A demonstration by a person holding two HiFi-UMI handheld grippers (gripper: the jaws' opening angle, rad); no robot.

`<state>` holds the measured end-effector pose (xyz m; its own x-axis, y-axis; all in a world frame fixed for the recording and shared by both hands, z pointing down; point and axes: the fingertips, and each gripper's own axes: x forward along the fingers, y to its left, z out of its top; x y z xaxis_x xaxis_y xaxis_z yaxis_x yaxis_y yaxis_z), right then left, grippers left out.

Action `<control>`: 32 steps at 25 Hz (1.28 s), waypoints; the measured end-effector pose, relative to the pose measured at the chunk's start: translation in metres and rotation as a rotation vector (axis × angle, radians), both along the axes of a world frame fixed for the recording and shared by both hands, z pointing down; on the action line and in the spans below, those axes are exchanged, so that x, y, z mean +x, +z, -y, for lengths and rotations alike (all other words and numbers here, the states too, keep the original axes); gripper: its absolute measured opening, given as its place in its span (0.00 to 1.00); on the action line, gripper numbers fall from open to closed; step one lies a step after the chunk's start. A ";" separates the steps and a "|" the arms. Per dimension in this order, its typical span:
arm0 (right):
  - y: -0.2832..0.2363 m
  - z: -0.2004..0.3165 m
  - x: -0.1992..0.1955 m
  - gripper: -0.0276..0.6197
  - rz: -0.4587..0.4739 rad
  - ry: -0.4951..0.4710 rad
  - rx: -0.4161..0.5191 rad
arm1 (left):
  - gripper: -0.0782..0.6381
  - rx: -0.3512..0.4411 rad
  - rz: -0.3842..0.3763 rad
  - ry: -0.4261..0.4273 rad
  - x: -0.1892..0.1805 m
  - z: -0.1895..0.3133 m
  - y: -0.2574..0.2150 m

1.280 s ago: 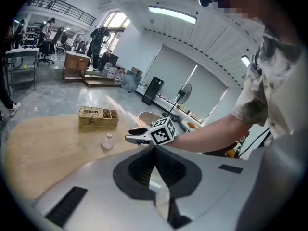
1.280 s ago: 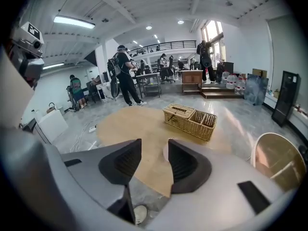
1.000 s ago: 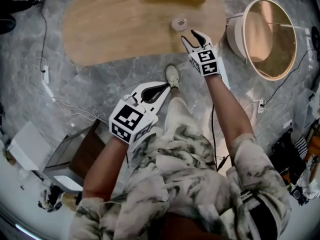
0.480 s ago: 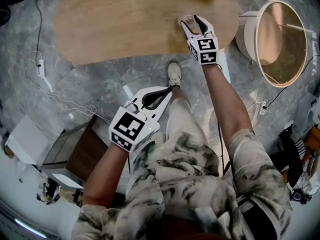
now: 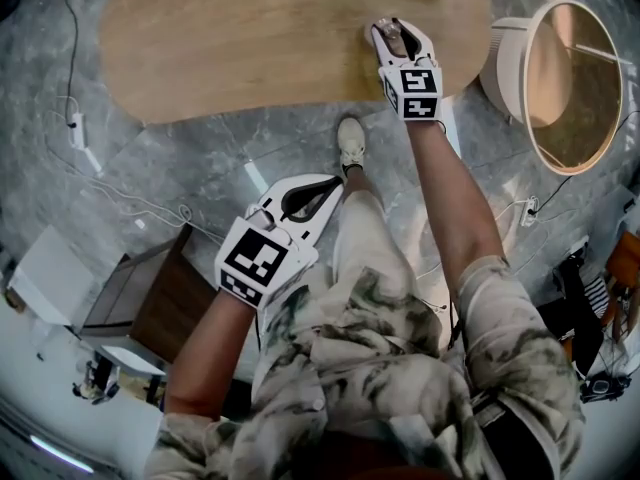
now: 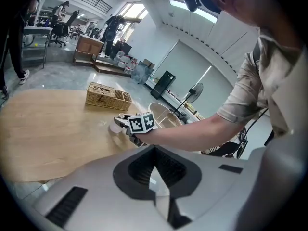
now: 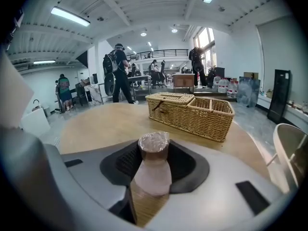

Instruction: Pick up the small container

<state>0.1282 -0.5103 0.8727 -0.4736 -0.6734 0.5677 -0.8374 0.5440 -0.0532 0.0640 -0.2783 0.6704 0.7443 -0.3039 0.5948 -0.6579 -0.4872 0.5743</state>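
RIGHT: small container [image 7: 153, 170] clamped by right gripper [image 5: 398, 38] | LEFT: left gripper [image 5: 333, 179] shut, empty | RISK: slippage expected if tilted (film-wrapped top)

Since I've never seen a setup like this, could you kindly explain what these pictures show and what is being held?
There is no robot here: a person holds a two-jaw gripper in each hand. The head view comes from a camera on the person's head, looking steeply down. The other two views come from cameras riding on each gripper, looking along its jaws. The marker cube on each one is part of that gripper.

On the oval wooden table stand a wicker basket and a small container with a film-wrapped top. The right gripper is out over the table with its jaws closed on that container. The left gripper is held low over the floor, jaws together, holding nothing.
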 end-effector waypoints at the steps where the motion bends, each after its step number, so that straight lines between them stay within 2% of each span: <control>1: 0.001 -0.001 -0.001 0.30 -0.005 -0.003 0.006 | 0.14 -0.001 0.003 -0.002 -0.004 -0.002 0.002; 9: 0.001 -0.001 -0.003 0.28 -0.055 -0.043 -0.023 | 0.14 0.002 0.011 -0.039 -0.022 -0.004 -0.001; 18: -0.017 -0.001 -0.009 0.28 -0.069 -0.051 -0.055 | 0.14 0.007 0.004 -0.070 -0.042 -0.011 -0.014; 27: -0.071 0.002 -0.020 0.28 -0.052 -0.094 -0.026 | 0.14 0.051 -0.025 -0.085 -0.045 -0.006 -0.039; 32: -0.112 -0.009 -0.032 0.28 -0.048 -0.109 -0.010 | 0.14 0.079 -0.032 -0.084 -0.054 -0.020 -0.064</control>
